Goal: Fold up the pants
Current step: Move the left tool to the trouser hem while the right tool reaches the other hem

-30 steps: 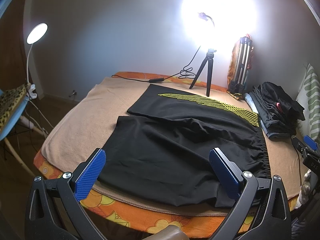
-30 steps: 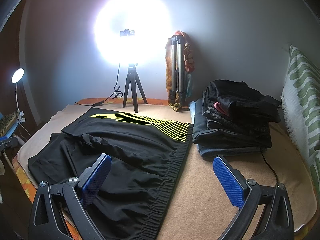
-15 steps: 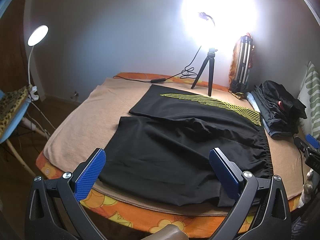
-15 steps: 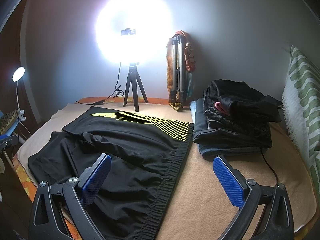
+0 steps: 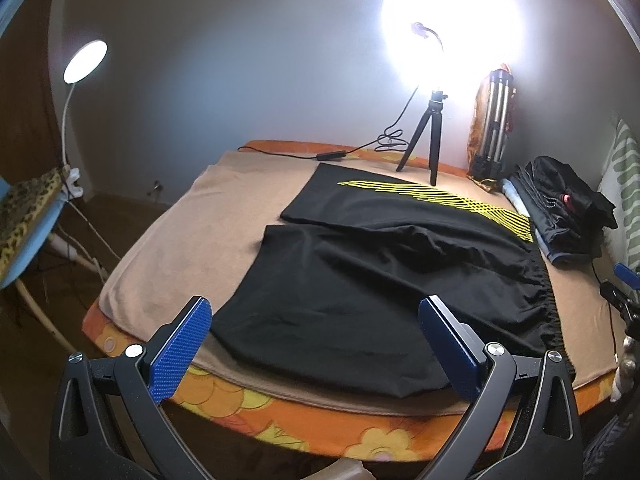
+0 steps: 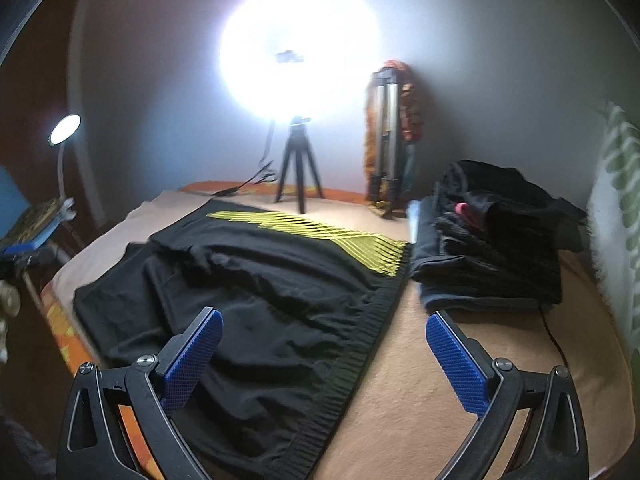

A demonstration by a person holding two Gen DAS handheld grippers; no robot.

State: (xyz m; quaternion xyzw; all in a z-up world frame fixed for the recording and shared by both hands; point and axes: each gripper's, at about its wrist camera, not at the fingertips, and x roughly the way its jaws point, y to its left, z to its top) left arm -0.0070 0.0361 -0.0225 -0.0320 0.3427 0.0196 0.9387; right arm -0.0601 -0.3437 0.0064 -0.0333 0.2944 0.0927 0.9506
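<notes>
On the bed, black pants lie spread flat, waistband toward my right tool. Both it and my left tool hover with jaws spread, holding nothing. No fold made yet; all folding remains.

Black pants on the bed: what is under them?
The black pants lie spread on a tan blanket, which covers an orange floral sheet showing at the edge. What lies directly beneath the fabric is hidden.
</notes>
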